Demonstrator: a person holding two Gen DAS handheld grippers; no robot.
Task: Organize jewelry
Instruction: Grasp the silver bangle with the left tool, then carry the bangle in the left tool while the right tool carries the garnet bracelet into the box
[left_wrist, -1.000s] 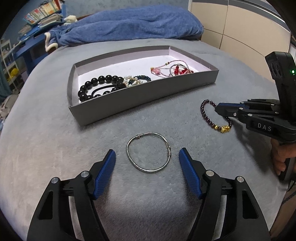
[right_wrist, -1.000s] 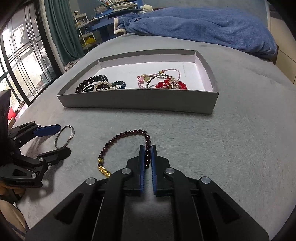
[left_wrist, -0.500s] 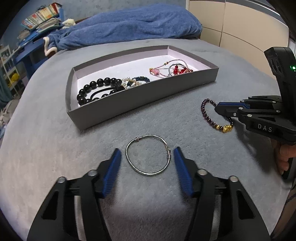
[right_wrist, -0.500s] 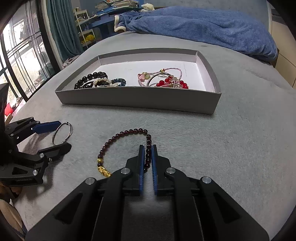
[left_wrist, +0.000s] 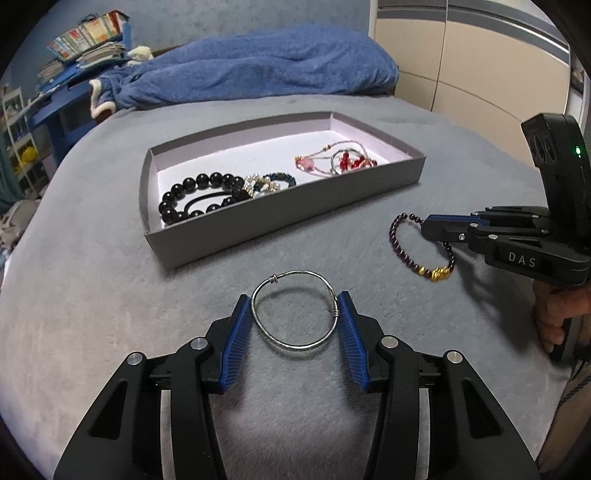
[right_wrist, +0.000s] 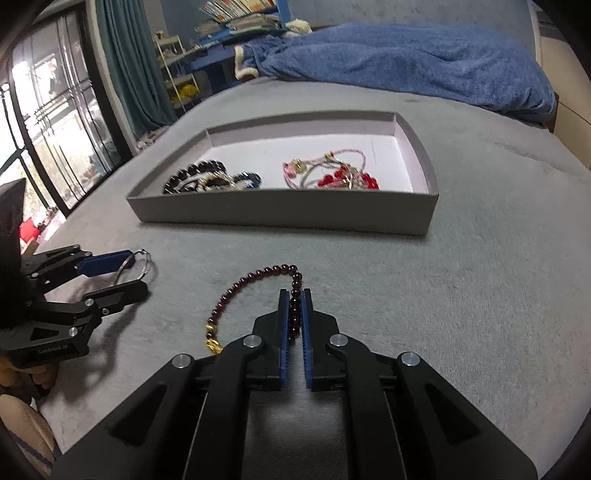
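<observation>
My left gripper (left_wrist: 294, 309) was closing, pads touching the thin silver wire bangle (left_wrist: 295, 312) on the grey plush cover (left_wrist: 110, 295). My right gripper (right_wrist: 294, 297) clamped the dark garnet bead bracelet (right_wrist: 255, 286), near the grey cardboard tray (right_wrist: 280, 214).

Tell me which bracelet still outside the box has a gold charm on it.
The dark red bead bracelet, pinched in the right gripper, carries the gold charm. The other one outside the box is a plain silver wire bangle.

Dim, even indoor light; soft shadows, fisheye-bent dark edges, slight blur.
</observation>
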